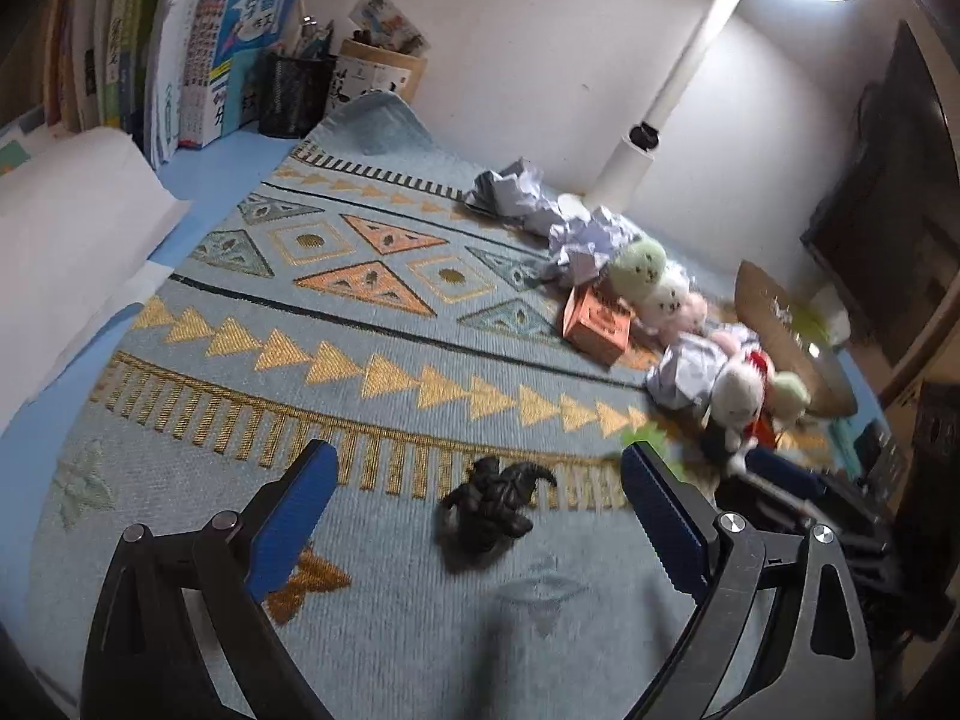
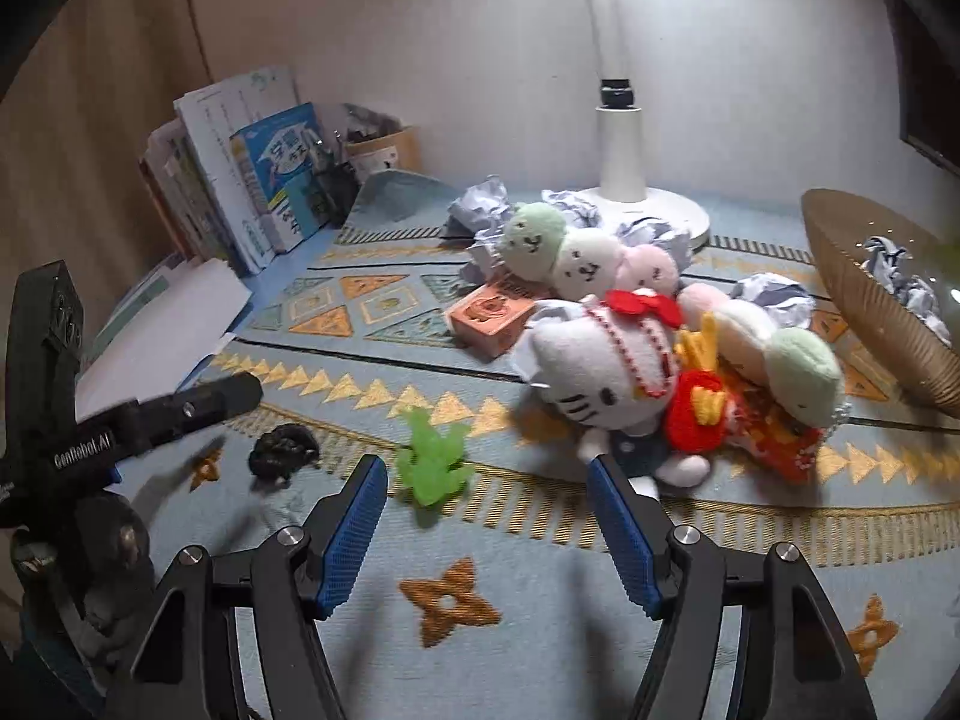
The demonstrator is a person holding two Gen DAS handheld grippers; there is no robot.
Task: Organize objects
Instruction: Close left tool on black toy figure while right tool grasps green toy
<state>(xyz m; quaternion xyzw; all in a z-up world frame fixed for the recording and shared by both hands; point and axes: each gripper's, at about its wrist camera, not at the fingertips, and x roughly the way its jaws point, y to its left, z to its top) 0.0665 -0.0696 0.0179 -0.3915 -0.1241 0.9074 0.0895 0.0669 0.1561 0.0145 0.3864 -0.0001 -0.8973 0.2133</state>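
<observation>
A small black toy figure [image 1: 489, 501] lies on the patterned blue mat [image 1: 360, 312], just ahead of and between the fingers of my left gripper [image 1: 480, 468], which is open and touches nothing. In the right wrist view the same black figure [image 2: 283, 447] lies at the left and a green toy figure [image 2: 433, 463] lies just ahead of my right gripper [image 2: 487, 474], slightly left of its middle. That gripper is open and holds nothing. A white cat plush [image 2: 600, 372] with a red bow lies to the right, its foot close to the right finger [image 2: 618, 534].
Plush dumpling strings [image 2: 576, 252], an orange box [image 2: 489, 315], crumpled paper balls [image 2: 480, 210], a ribbed brown bowl [image 2: 870, 300] holding paper, and a white lamp base [image 2: 636, 204] crowd the mat's back right. Books [image 1: 198, 48] and pen holders [image 1: 294, 93] stand at the back left.
</observation>
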